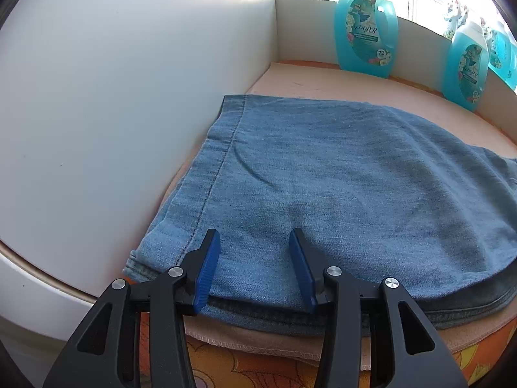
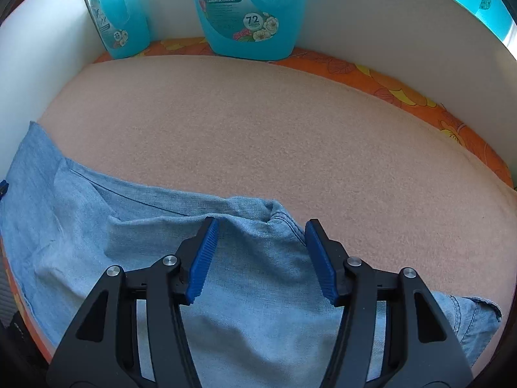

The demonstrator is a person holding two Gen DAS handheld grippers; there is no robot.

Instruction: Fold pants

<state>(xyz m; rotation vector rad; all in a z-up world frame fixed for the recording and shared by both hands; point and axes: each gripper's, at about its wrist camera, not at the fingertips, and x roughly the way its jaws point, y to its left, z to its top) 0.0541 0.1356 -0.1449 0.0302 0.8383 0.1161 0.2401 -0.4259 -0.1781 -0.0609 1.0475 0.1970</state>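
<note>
Light blue denim pants [image 1: 323,177] lie flat on a pink cloth [image 1: 323,84], their hem end near the left wall. My left gripper [image 1: 255,242] is open just above the near edge of the pants, holding nothing. In the right wrist view the pants [image 2: 97,226] lie bunched at the lower left, with a raised fold [image 2: 271,210] in the middle. My right gripper [image 2: 261,229] is open over that part, its blue pads [image 2: 203,258] either side of the fold, holding nothing.
Blue detergent bottles [image 1: 365,32] [image 2: 248,9] stand along the far wall. A white wall [image 1: 129,97] borders the left side. Bare pink cloth [image 2: 258,123] lies beyond the pants, over an orange floral cover [image 2: 404,90].
</note>
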